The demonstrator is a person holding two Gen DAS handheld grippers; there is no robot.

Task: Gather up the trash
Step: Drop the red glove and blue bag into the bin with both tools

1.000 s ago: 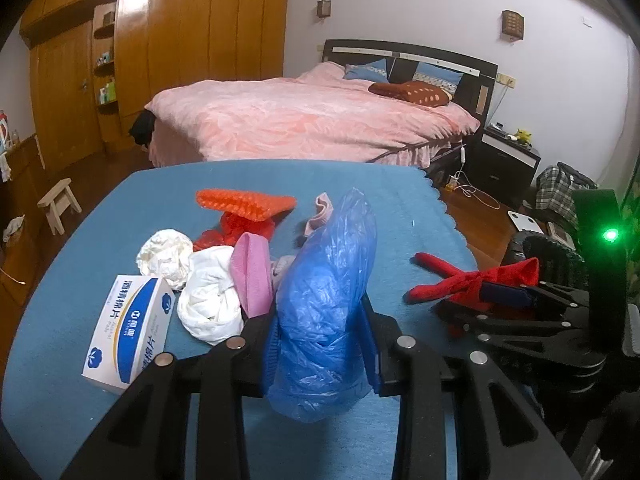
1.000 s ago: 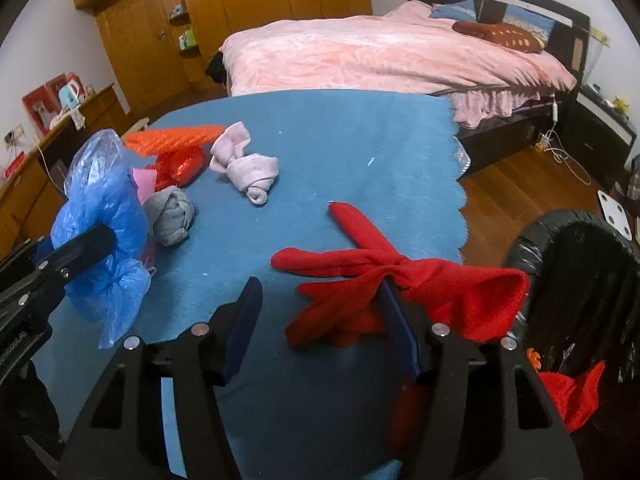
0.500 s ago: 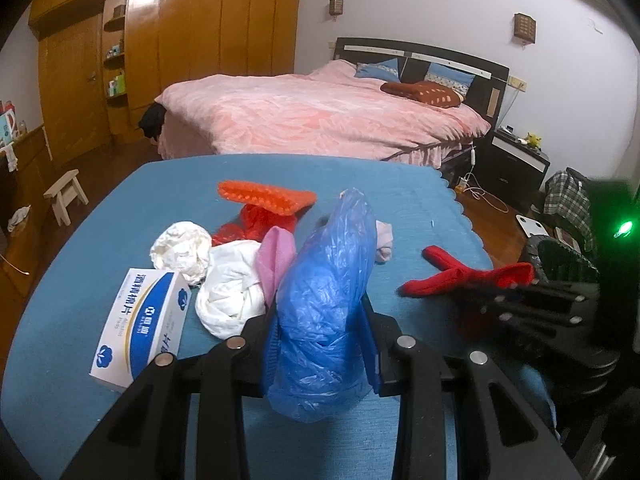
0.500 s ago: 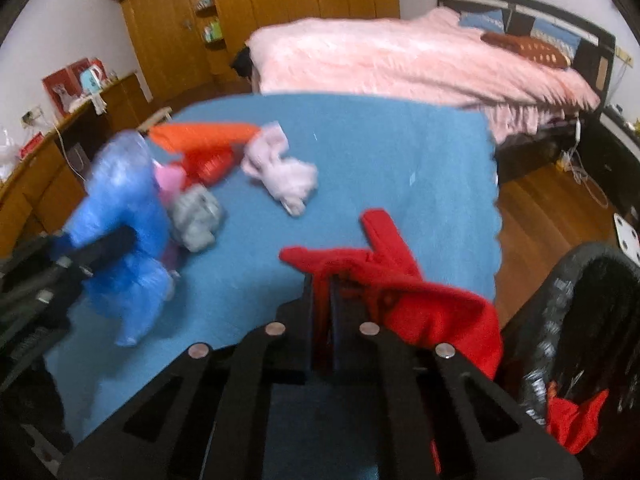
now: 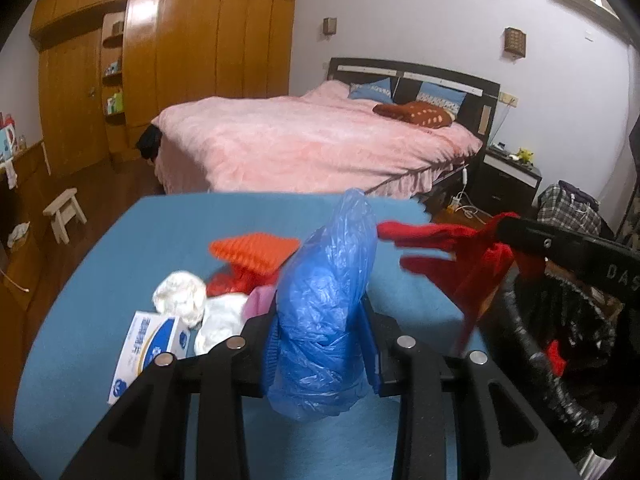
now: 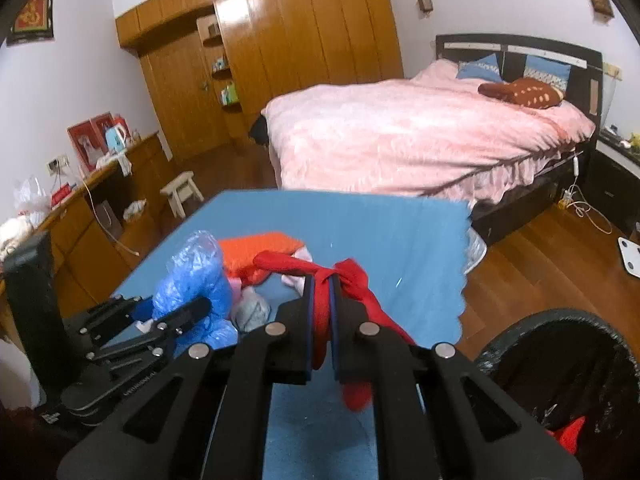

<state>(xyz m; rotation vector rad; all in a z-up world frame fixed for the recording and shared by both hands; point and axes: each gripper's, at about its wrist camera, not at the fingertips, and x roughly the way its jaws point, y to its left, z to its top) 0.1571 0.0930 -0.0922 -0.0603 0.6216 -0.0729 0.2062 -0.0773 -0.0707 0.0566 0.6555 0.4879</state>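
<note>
My left gripper (image 5: 320, 324) is shut on a crumpled blue plastic bag (image 5: 326, 312), held above the blue table (image 5: 100, 320). My right gripper (image 6: 321, 292) is shut on a red cloth (image 6: 352, 276), lifted off the table; the cloth (image 5: 452, 252) hangs in the air at the right of the left wrist view. A bin lined with a black bag (image 6: 568, 380) stands at the table's right edge, with something red inside. On the table lie an orange knitted piece (image 5: 256, 250), white crumpled cloths (image 5: 182, 296), a pink cloth (image 5: 260, 300) and a blue-and-white box (image 5: 150, 344).
A grey ball of cloth (image 6: 252, 308) and a pale pink cloth (image 6: 298, 276) lie on the table behind my right fingers. Beyond the table are a bed with a pink cover (image 6: 400, 136), a wooden wardrobe (image 6: 280, 52), a small stool (image 6: 182, 192) and wooden floor (image 6: 540, 260).
The right gripper closed on the red cloth and raised it off the table. The left gripper rose a little with the blue bag still in it.
</note>
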